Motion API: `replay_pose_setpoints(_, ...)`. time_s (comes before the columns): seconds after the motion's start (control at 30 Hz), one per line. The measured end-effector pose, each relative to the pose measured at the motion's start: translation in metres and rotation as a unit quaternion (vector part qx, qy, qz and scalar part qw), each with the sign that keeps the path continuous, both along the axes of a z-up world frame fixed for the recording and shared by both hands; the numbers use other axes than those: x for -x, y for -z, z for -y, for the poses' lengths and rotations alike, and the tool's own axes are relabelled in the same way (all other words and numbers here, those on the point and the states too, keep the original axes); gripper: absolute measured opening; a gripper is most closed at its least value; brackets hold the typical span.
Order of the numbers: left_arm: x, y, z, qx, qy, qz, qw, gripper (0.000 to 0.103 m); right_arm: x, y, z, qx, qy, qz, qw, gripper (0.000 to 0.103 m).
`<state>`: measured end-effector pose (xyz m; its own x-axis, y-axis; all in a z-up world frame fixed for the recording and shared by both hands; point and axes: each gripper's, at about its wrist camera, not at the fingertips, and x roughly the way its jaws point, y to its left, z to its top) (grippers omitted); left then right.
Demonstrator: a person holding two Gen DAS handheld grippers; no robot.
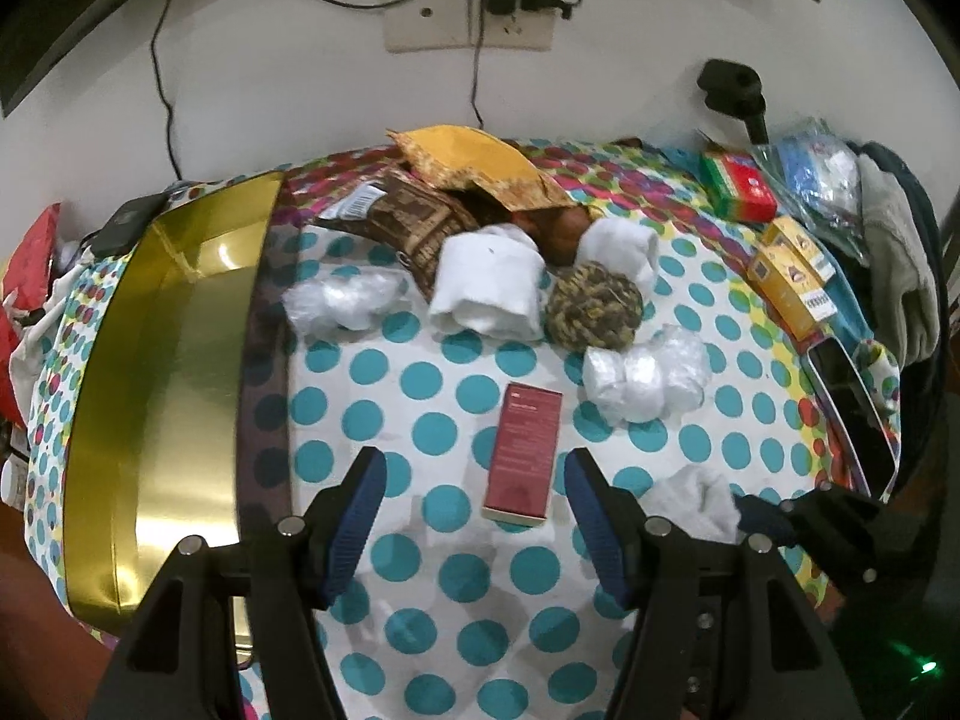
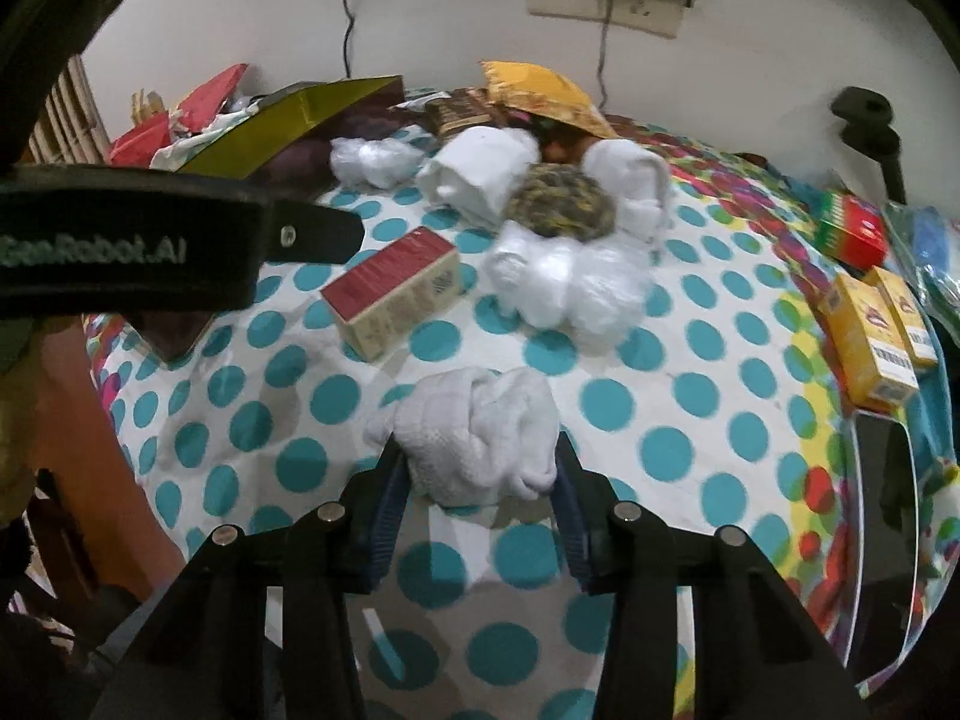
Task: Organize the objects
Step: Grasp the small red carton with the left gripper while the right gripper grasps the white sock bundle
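Note:
My left gripper (image 1: pixel 474 480) is open, its blue-padded jaws on either side of the near end of a dark red box (image 1: pixel 523 456) lying on the dotted cloth. The box also shows in the right wrist view (image 2: pixel 393 291). My right gripper (image 2: pixel 480 468) is closed on a bundled white sock (image 2: pixel 480 438), which also shows in the left wrist view (image 1: pixel 699 501). A gold box lid (image 1: pixel 162 372) lies at the left. Beyond are a rolled white cloth (image 1: pixel 489 288), a yellow-brown yarn ball (image 1: pixel 594 306) and plastic-wrapped white bundles (image 1: pixel 645 381).
Yellow boxes (image 2: pixel 870 336) and a red-green box (image 2: pixel 852 228) lie at the right with a phone (image 1: pixel 852 420). Brown and yellow packets (image 1: pixel 474 180) are at the back by the wall. Red wrapping (image 2: pixel 180 114) sits at the far left. The left gripper's body (image 2: pixel 120 246) crosses the right wrist view.

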<state>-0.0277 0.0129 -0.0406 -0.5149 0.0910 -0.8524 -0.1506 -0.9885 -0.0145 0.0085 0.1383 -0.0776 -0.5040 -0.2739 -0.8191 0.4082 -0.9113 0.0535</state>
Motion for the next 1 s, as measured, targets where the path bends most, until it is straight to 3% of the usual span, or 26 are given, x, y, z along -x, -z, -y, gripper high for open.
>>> replay_pose_setpoints(0.37, 0.012, 0.027, -0.021, 0.007, 0.032, 0.029, 0.999, 0.064, -0.002, 0.002, -0.024, 0.022, 0.028, -0.003, 0.999, 0.041)
replay_pose_setpoints(0.83, 0.021, 0.044, -0.022, 0.002, 0.034, 0.024, 0.9991, 0.063, 0.0, 0.006, -0.028, 0.034, 0.028, -0.007, 0.999, 0.041)
replay_pose_setpoints(0.9, 0.021, 0.044, -0.022, 0.002, 0.037, 0.021, 0.9991, 0.055, 0.0, 0.005, -0.029, 0.036, 0.028, -0.009, 0.999, 0.041)
replay_pose_setpoints(0.93, 0.021, 0.044, -0.023, 0.004, 0.039, 0.019, 0.999, 0.037, 0.0, 0.005, -0.029, 0.036, 0.028, -0.008, 0.999, 0.041)
replay_pose_setpoints(0.97, 0.022, 0.046, -0.024, 0.007, 0.043, 0.023, 0.9988, 0.03, 0.0, 0.006, -0.029, 0.036, 0.028, -0.009, 0.999, 0.041)
replay_pose_setpoints(1.0, 0.022, 0.047, -0.024, 0.006, 0.045, 0.025, 0.9987, 0.03, 0.0, 0.005, -0.029, 0.037, 0.028, -0.008, 0.999, 0.041)
